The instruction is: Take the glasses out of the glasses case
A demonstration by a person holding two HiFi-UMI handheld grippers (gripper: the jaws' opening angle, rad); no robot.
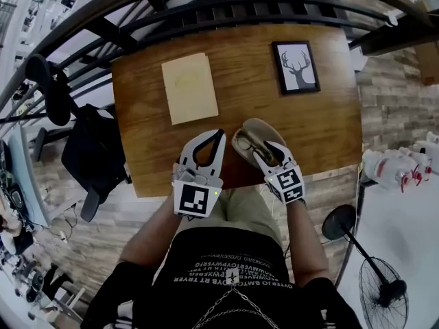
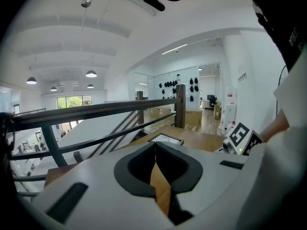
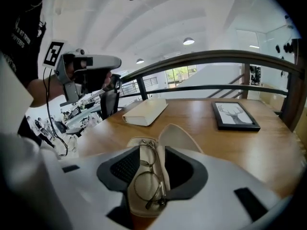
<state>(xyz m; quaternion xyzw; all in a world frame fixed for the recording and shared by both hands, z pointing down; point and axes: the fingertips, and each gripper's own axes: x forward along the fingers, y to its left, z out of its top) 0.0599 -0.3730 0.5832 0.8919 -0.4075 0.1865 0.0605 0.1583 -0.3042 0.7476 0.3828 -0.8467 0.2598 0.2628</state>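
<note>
An open beige glasses case (image 1: pixel 263 128) lies near the front edge of the wooden table (image 1: pixel 322 122), with thin metal-framed glasses (image 1: pixel 251 145) folded inside it. My right gripper (image 1: pixel 266 149) hangs just over the case, its jaws open. In the right gripper view the glasses (image 3: pixel 148 181) and the case's raised lid (image 3: pixel 175 138) show through the gap of the right gripper (image 3: pixel 153 150); I cannot tell whether the pads touch the case. My left gripper (image 1: pixel 220 134) is over the table left of the case, shut and empty. In its own view the left gripper (image 2: pixel 155 147) has its tips together.
A cream book (image 1: pixel 189 88) lies at the table's back left and a framed deer picture (image 1: pixel 296 67) at the back right. A dark railing (image 1: pixel 206 5) runs behind the table. A black chair (image 1: pixel 89 149) stands to the left and a floor fan (image 1: pixel 384 286) to the right.
</note>
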